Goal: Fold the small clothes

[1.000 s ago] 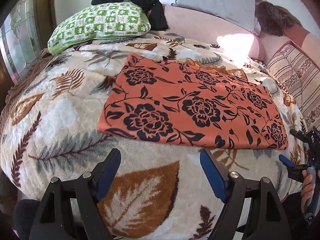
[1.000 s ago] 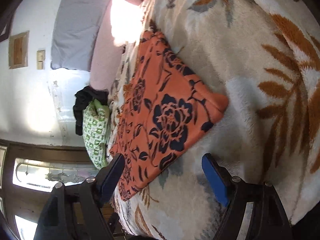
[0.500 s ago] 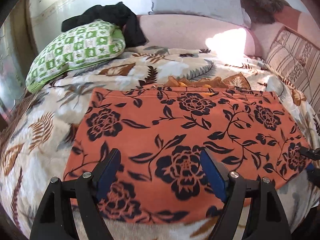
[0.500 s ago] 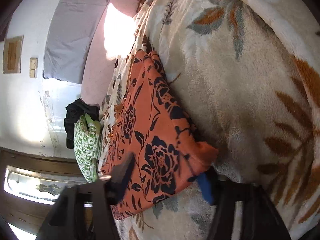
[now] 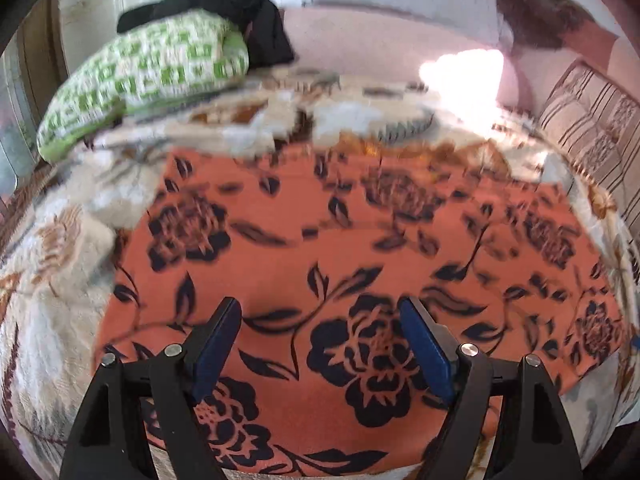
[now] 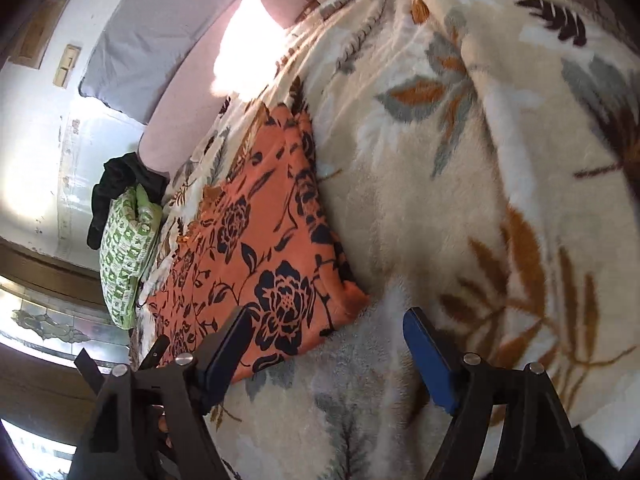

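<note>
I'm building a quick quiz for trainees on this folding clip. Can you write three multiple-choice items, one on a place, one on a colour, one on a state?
1. Where does the green checked pillow lie?
A. on the orange cloth
B. beyond the cloth, under a black garment
C. on the floor

2. What colour are the flowers on the orange cloth?
A. white
B. green
C. dark navy-black

3. How is the left claw?
A. open above the cloth
B. shut on the pillow
C. shut on the blanket

Answers: B, the black garment drapes over it; C, dark blooms on orange; A, its pads stand apart, gripping nothing.

One orange floral cloth, one green pillow, one black garment, one blanket.
</note>
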The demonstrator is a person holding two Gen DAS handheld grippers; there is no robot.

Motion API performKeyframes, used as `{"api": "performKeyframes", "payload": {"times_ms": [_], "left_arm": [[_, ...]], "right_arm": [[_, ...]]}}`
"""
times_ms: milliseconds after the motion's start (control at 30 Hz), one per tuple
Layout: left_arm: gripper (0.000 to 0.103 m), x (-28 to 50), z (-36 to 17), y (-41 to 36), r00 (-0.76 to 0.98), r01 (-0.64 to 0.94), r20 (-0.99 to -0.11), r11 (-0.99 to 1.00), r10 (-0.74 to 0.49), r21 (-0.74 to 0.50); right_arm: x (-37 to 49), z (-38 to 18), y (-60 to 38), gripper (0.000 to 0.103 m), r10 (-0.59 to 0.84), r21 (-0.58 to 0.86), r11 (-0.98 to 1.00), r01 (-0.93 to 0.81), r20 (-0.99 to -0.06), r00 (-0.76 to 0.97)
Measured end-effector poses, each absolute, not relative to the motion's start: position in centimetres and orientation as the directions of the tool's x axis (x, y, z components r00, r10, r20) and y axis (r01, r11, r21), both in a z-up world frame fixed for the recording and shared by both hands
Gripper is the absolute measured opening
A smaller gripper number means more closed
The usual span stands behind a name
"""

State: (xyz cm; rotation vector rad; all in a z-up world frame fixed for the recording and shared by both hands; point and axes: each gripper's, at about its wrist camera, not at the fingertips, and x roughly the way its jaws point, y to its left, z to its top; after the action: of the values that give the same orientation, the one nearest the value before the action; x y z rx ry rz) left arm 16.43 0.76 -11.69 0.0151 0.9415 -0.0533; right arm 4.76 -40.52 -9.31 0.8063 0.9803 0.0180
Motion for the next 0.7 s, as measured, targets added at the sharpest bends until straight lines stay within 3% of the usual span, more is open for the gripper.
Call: {"api": "performKeyframes", "payload": {"times_ms": [200,400,500,567,600,633,700], "left_arm": [[0.085,16.6,-12.4,0.1,0.586,0.049,-0.810,0.999,-0.013,0.020],[0.087,16.7,-12.6,0.3,0.582,0.057,-0.813,0.998,-0.017,0.020],[0.088,16.7,-12.7,0.1,0.585,0.060,-0.811,0.998,-0.009,0.032],[0.089,16.7,-12.7,0.1,0.588,0.066,-0.809,0.997,-0.010,0.036],[0.089,16.7,-12.7,0.2,0.588,0.068,-0.809,0.997,-0.013,0.033],[0.089,16.8,-12.7,0.2,0.587,0.069,-0.809,0.997,-0.017,0.029],[0.090,16.8,-12.7,0.2,0.586,0.069,-0.810,0.997,-0.018,0.027]], "right_arm": [[12.6,-7.7,-42.2,0.081,0.452,0.683,0.710,0.172,-0.629,0.632],[23.3,-10.6,-41.6,0.078,0.448,0.620,0.768,0.158,-0.698,0.559],[26.2,-12.6,-41.1,0.061,0.446,0.591,0.787,0.175,-0.743,0.499],[27.2,-13.3,-40.0,0.038,0.448,0.562,0.814,0.147,-0.769,0.456],[27.5,-13.2,-39.6,0.033,0.440,0.546,0.826,0.138,-0.779,0.446],[27.7,-12.7,-39.4,0.017,0.439,0.544,0.830,0.125,-0.774,0.456],[27.1,-10.5,-38.6,0.013,0.394,0.503,0.860,0.081,-0.757,0.521]]}}
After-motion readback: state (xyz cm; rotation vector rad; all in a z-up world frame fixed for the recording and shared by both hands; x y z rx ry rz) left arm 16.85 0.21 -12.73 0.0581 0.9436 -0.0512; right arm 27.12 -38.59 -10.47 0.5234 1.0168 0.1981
